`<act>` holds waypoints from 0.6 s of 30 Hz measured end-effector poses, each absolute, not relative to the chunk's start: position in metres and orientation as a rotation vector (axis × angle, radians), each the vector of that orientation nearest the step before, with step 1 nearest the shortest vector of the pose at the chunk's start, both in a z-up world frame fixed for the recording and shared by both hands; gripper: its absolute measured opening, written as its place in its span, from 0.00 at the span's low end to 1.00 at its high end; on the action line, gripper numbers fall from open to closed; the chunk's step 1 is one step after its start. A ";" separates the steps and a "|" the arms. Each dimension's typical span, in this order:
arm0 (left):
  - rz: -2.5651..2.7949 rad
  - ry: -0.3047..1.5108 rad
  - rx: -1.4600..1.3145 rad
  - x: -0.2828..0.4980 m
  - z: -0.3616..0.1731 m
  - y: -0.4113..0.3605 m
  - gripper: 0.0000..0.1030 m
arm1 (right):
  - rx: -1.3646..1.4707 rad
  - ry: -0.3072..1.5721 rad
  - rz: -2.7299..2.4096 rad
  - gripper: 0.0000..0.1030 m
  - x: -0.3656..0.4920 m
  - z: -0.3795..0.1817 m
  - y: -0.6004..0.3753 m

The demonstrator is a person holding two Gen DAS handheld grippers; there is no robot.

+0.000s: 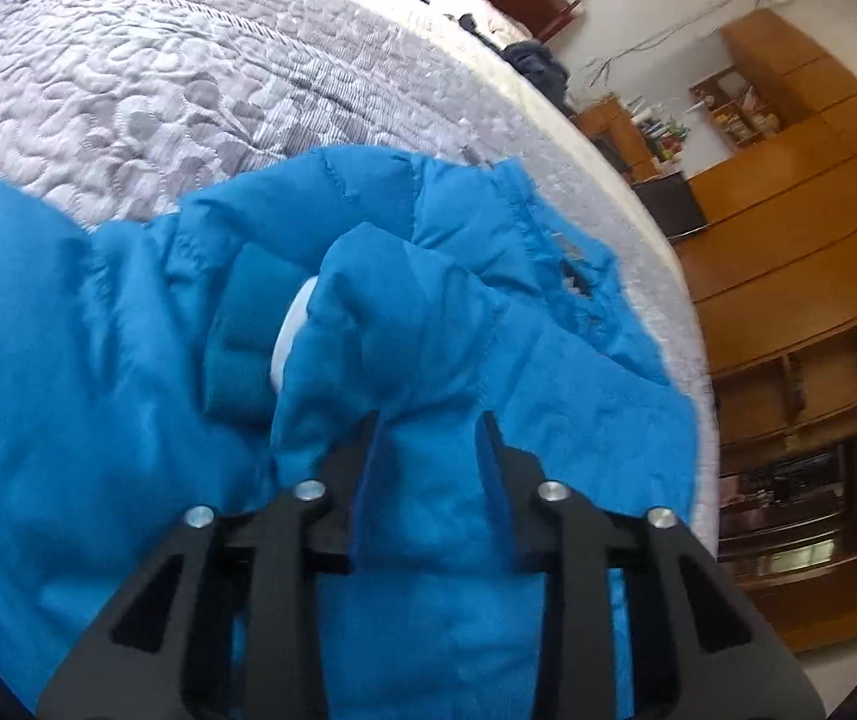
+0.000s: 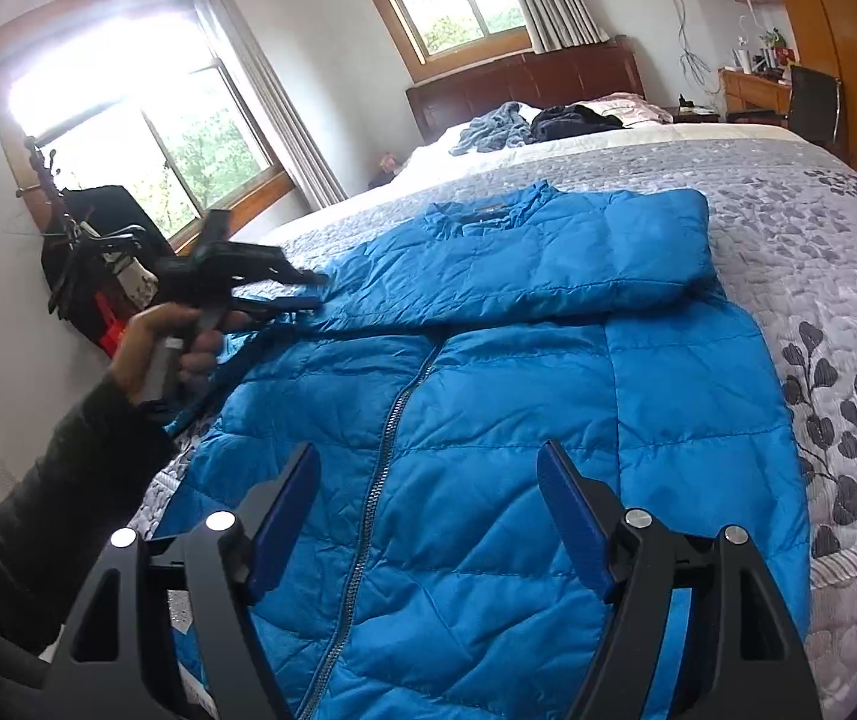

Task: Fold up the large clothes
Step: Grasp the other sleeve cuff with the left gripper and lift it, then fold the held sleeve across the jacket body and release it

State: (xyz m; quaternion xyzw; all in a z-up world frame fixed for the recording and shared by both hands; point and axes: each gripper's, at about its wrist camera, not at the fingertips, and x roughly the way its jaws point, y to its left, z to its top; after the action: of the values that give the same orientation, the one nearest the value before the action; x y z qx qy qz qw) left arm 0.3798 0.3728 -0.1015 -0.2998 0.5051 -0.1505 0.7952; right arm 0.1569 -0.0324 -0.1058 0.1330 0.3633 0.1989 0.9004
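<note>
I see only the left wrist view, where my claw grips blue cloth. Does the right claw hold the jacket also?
Observer: No. The right claw is open above the lower front of the jacket and grips nothing.
Operator: Is the sleeve on the far side folded?
Observer: Yes. That sleeve lies across the chest, just below the collar.
Operator: And the zipper?
Observer: The zipper faces up and looks closed.

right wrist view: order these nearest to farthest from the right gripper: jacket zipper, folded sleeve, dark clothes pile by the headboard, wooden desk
1. Jacket zipper: runs up between the open jaws of the right gripper.
2. Folded sleeve: laid across the chest, beyond the zipper, to the right.
3. Dark clothes pile and wooden desk, far right: both far, too close to call.
</note>
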 end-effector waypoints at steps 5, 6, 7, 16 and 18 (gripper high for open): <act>-0.273 0.862 -0.790 0.282 -0.064 0.457 0.87 | 0.258 0.737 0.467 0.73 0.151 -0.099 -0.020; -0.236 0.834 -0.835 0.258 -0.065 0.475 0.87 | 0.255 0.737 0.480 0.74 0.150 -0.098 -0.016; -0.183 0.794 -0.894 0.224 -0.067 0.500 0.88 | 0.249 0.738 0.498 0.74 0.150 -0.098 -0.011; 0.254 0.597 -1.279 0.026 -0.127 0.632 0.89 | 0.214 0.754 0.621 0.75 0.149 -0.098 0.024; 0.247 0.616 -1.308 0.028 -0.140 0.639 0.89 | 0.210 0.754 0.631 0.75 0.148 -0.097 0.030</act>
State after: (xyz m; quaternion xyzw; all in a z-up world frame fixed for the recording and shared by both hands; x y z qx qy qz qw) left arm 0.0278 0.6392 -0.1399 -0.5971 0.2811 0.1129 0.7428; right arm 0.1480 0.0295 -0.0972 0.1007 0.3615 0.3023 0.8762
